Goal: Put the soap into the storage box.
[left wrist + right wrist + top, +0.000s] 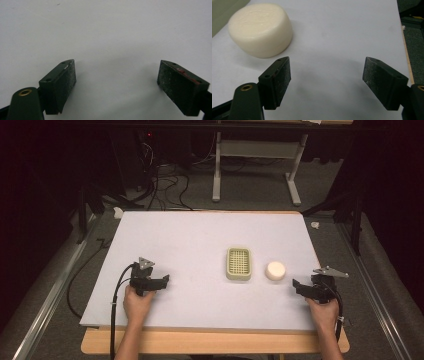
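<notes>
A round cream-white soap bar lies on the white table sheet, just right of a pale green slatted soap dish. My right gripper rests low on the sheet to the right of the soap, open and empty. In the right gripper view the soap sits ahead and left of the spread jaws of that gripper. My left gripper rests at the front left of the sheet, far from both objects. Its jaws stand wide apart over bare sheet in the left gripper view, holding nothing.
The sheet covers a wooden table whose front edge shows below it. A metal frame stand and tangled cables sit on the floor beyond. Metal rails run along both sides.
</notes>
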Tool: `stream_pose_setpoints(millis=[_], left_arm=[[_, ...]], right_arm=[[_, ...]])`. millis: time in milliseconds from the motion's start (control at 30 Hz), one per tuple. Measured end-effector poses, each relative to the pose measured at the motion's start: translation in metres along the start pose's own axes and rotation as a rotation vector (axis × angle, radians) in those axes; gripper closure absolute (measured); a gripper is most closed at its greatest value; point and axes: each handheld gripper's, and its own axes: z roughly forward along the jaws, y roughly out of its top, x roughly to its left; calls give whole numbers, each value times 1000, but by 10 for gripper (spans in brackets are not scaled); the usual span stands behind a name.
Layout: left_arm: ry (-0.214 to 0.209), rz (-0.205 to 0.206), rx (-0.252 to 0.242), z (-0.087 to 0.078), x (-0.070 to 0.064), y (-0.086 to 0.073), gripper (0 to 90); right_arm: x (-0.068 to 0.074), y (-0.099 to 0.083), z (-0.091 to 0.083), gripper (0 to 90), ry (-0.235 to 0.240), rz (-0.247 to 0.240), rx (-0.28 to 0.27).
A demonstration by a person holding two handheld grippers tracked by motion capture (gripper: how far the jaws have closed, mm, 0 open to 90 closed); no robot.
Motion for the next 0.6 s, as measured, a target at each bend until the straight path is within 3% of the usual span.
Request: stream_pose_setpoints(millis=[600], left_arm=[[0,0,0,0,0,0,158]], right_arm=[[22,-4,-19,217,39,-46,-48]])
